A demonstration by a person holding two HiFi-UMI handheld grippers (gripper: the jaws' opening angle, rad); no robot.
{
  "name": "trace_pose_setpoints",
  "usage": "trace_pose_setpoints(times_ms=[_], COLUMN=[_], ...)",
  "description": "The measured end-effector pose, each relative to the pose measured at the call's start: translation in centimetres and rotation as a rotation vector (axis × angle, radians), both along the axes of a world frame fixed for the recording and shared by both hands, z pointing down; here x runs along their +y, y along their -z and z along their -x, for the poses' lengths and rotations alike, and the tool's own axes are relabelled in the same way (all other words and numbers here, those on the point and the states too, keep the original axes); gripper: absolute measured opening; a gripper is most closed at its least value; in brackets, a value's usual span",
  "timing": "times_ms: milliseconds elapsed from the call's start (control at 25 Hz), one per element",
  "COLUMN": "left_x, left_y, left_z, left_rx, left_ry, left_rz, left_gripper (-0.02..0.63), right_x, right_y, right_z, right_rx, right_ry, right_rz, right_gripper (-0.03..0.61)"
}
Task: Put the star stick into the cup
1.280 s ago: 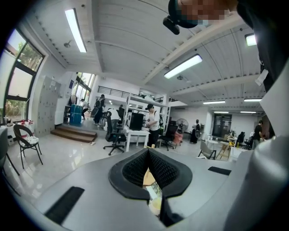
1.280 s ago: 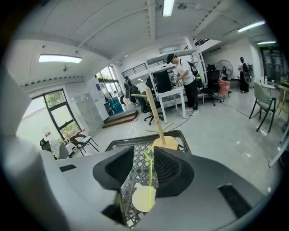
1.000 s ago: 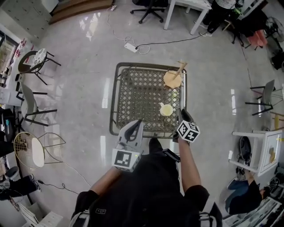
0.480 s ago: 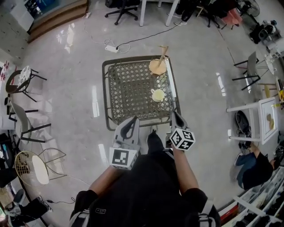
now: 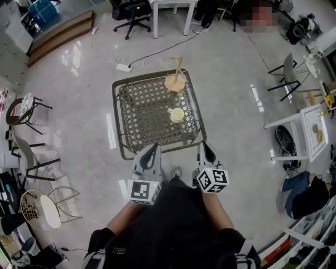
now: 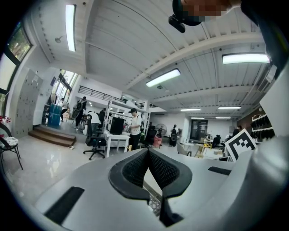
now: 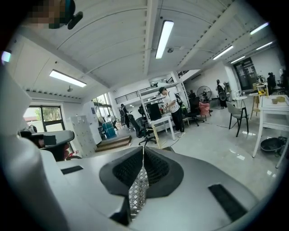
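On the lattice table (image 5: 142, 121), pale cup (image 5: 177, 114), star stick (image 5: 175, 81) lying apart

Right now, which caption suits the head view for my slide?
Left gripper and right gripper, both shut and empty, by a lattice table with yellow cup and star stick.

This is looking like a large open-plan office or lab workspace. Long strip lights (image 6: 162, 77) are running across a ribbed ceiling, and a polished pale floor (image 5: 231, 79) is reflecting them. Black swivel chairs (image 5: 131, 10) are standing by white desks (image 6: 116, 136), where a person (image 6: 135, 127) is standing beside a dark monitor (image 6: 116, 126). A power strip (image 5: 123, 66) is trailing cables across the floor, grey lockers (image 7: 86, 131) are lining a wall, and a railed mezzanine (image 6: 97, 94) is overlooking the room.
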State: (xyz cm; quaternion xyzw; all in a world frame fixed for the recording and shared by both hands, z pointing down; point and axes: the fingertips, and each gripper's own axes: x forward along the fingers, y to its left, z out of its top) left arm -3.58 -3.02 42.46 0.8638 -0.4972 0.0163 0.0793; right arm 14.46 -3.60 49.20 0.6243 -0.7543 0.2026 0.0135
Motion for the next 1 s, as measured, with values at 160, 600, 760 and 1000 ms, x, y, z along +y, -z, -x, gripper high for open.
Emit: trace_pose_setpoints(times_ms=[160, 600, 760, 1000], left_x=[0.3, 0.8, 1.0, 1.0], left_y=[0.3, 0.0, -0.1, -0.5], left_z=[-1.9, -4.4, -4.4, -4.2], left_rx=[0.011, -0.023, -0.026, -0.033], left_ry=[0.011, 0.030, 0.037, 0.035], left_rz=[-0.001, 0.002, 0.009, 0.015], left_gripper=[0.017, 0.017, 0.017, 0.017], right_x=[1.2, 3.6, 3.6, 3.5], right_y=[1.2, 1.5, 1.5, 1.3], right_z=[-1.4, -3.0, -2.5, -2.2], right_rx=[-0.015, 0.008, -0.001, -0.006], right_ry=[0.004, 0.056, 0.070, 0.066], right_rz=[-0.015, -0.021, -0.016, -0.016], right_gripper=[0.017, 0.012, 0.011, 0.011])
